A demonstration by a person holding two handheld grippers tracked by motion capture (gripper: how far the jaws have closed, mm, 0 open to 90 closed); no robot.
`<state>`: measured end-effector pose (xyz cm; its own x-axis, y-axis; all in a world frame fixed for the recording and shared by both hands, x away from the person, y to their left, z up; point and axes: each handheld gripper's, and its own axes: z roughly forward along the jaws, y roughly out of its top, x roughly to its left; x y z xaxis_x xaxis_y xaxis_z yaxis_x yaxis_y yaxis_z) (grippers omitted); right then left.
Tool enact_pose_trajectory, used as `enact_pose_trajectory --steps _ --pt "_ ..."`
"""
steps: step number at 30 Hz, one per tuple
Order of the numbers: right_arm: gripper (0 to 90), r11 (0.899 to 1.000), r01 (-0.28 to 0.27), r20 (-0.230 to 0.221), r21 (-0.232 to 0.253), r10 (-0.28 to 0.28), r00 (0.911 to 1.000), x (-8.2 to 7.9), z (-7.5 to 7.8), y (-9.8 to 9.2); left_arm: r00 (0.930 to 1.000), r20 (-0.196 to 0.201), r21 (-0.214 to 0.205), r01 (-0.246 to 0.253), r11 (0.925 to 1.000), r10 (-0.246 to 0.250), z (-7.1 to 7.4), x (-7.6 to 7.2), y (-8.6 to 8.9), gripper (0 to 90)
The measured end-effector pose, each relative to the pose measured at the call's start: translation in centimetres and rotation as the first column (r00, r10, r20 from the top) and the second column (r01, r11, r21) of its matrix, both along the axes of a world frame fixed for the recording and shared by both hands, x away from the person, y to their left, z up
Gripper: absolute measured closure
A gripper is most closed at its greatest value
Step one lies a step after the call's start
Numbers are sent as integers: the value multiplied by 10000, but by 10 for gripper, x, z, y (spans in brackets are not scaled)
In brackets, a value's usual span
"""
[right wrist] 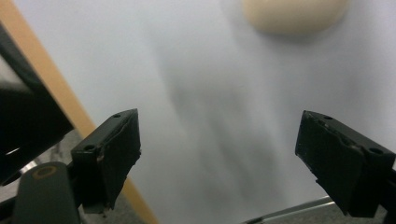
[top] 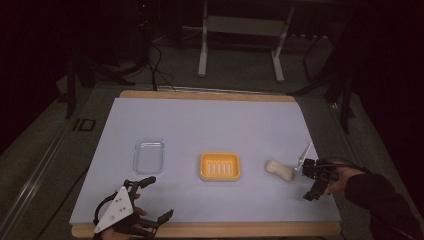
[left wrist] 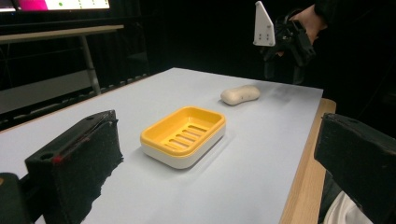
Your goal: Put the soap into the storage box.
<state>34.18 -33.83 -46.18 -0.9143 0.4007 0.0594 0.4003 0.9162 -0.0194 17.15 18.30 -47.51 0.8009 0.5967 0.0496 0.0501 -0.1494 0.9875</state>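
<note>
Currently I see both grippers spread, empty: left gripper [top: 152,200] at 7 o'clock, right gripper [top: 311,181] at 4, beside the cream kidney-shaped soap bar [top: 279,170]; yellow-and-white plastic soap dish [top: 220,166] centre.

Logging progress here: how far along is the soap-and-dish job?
Nothing looks done: the soap bar lies on the mat, the yellow soap dish is empty. In hand: right gripper open beside the soap. Left gripper open, idle. Left: grasping and placing.

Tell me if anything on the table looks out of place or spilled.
Nothing is spilled or damaged. The one oddity: the soap bar lies bare on the table, right of the empty yellow soap dish, with the clear lid off to its left.
</note>
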Motion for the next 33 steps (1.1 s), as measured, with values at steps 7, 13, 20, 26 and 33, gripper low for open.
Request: enact_pose_trajectory --steps 7,13,20,26,33 --pt "154 9983 9 499 591 -39 9987 10 -2 1 10000 -10 10 40 10000 -40 0 0 0 7" --pt "180 9947 311 459 984 -358 9983 19 -6 2 10000 -26 3 75 10000 -75 0 0 0 7" --pt "209 9857 447 599 1626 -551 9967 25 -3 6 10000 -28 12 87 10000 -86 0 0 0 7" --pt "216 9856 43 1117 1691 -235 9935 29 0 13 9999 9 78 100 9999 -100 -1 0 -1 7" --pt "230 9629 -338 1523 2676 -76 9883 32 6 21 9999 -31 10 127 9999 -127 0 0 -1 7"
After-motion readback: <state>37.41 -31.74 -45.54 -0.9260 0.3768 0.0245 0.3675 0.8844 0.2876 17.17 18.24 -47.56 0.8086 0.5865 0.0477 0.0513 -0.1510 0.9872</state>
